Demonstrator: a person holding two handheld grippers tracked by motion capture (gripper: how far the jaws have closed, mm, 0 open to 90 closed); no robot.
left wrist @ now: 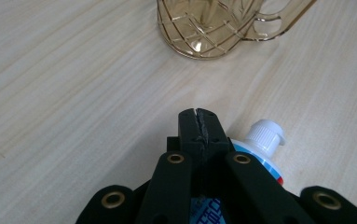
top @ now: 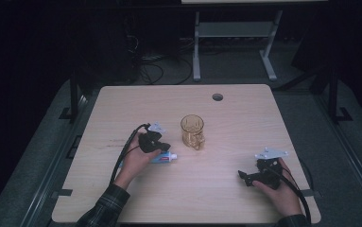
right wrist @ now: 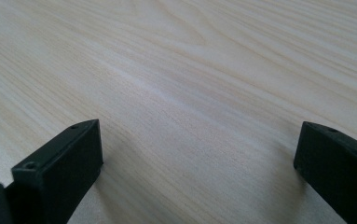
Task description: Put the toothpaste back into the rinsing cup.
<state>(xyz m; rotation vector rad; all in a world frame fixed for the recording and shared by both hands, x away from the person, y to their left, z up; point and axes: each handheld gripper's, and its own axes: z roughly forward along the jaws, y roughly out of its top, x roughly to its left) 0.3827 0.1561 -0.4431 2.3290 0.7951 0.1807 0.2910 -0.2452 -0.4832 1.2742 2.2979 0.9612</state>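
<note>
A white and blue toothpaste tube (top: 168,158) with a white cap (left wrist: 264,136) lies on the wooden table (top: 245,123), left of centre. My left gripper (top: 163,146) hovers right over it, pointing toward the mug. In the left gripper view its jaws (left wrist: 198,122) are pressed together at the tips with nothing between them, and the tube lies just under and beside them. An amber see-through mug (top: 192,131) (left wrist: 204,28) stands upright a short way beyond. My right gripper (top: 243,176) rests low at the front right, jaws (right wrist: 199,154) wide open over bare wood.
A round cable hole (top: 217,97) sits near the table's far edge. Beyond the table stand a white desk frame (top: 235,33) and loose cables on the dark floor. Cables trail back from both grippers toward the person's sleeves.
</note>
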